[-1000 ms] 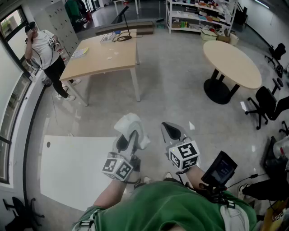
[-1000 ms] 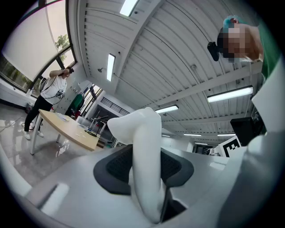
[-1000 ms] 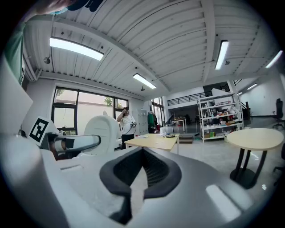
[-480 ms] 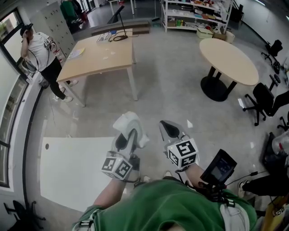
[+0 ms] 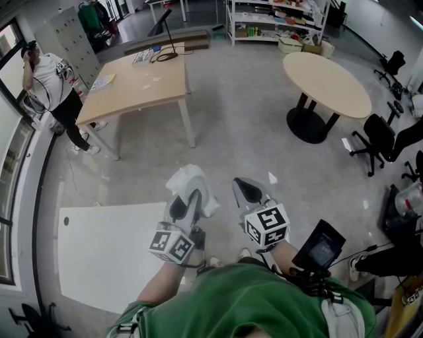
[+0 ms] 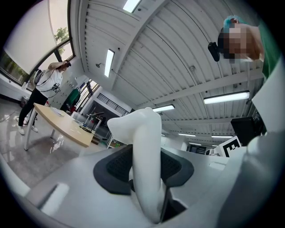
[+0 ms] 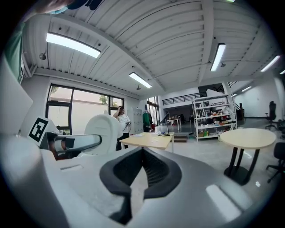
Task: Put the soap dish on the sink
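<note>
Little has moved since the earlier frame: the head view has swung a touch, so the far furniture sits further left and higher in it, while both claws keep the same spot just ahead of the person's chest.

The soap dish (image 5: 193,181) is off any surface, carried in the air above the grey floor (image 5: 238,132). It is white and curved, and it stands up out of the left claw (image 5: 185,206). The left gripper view shows the dark pads pressed on either side of its thin wall, narrow and firmly on it. Just to its right, the right claw (image 5: 248,190) has its jaws together with nothing between them.

A white desk (image 5: 99,251) lies near on the left. Further off stand a wooden desk (image 5: 132,76), a round desk (image 5: 327,82) and, at the far wall, a shelf (image 5: 277,20). Another person (image 5: 49,72) stands at the far left.

No sink shows in any view, so I judge the step in hand to be the carry. To do it well, the grip on the dish should stay as it is, since only a thin edge is pinched and the dish could pivot. The sink needs finding first. The dish should then come down flat on a level part of the rim, and the claw should open only once it rests there.
</note>
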Demonstrator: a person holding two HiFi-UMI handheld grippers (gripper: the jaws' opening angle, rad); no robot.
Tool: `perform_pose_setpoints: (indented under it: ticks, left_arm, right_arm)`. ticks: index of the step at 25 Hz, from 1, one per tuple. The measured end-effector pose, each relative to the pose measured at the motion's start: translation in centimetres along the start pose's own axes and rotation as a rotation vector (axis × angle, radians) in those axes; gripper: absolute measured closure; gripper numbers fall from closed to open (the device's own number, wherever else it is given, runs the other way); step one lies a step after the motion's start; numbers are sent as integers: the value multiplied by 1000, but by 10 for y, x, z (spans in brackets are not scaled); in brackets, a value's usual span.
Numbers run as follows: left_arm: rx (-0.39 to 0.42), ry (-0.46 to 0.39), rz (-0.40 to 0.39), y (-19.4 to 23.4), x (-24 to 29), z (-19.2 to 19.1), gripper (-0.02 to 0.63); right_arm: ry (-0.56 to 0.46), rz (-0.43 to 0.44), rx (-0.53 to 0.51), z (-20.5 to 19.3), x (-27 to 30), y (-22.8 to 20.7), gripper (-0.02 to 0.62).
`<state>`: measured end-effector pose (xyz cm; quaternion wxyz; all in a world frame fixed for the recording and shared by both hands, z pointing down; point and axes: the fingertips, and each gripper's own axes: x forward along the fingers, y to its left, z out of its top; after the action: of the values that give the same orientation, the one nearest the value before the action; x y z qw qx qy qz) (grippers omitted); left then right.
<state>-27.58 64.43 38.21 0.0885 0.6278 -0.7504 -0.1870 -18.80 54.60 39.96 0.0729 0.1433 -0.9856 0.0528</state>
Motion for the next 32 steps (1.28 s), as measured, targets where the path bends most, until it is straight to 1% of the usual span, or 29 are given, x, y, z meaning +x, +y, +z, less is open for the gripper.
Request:
perform_pose_setpoints:
  ticks: [7, 13, 18, 24, 29, 32]
  left_arm:
    - [-16, 30, -86, -11, 9, -9, 454]
    - [-24, 71, -174, -36, 36, -23, 453]
    - [-19, 102, -260, -74, 75, -39, 453]
    - [-4, 128, -357, -122, 123, -68, 453]
    - [10, 142, -401, -163, 165, -89, 453]
    - [15, 158, -406, -182, 184, -102, 453]
  right_arm:
    - [0, -89, 16, -4, -17, -9, 593]
    - [-10, -190, 26, -5, -42, -39, 592]
    - [-22, -263, 41, -4, -65, -82, 592]
    - [-39, -331, 62, -4, -94, -143, 592]
    - [-61, -367, 67, -3, -116, -194, 592]
    - [-72, -388, 91, -7, -131, -223, 593]
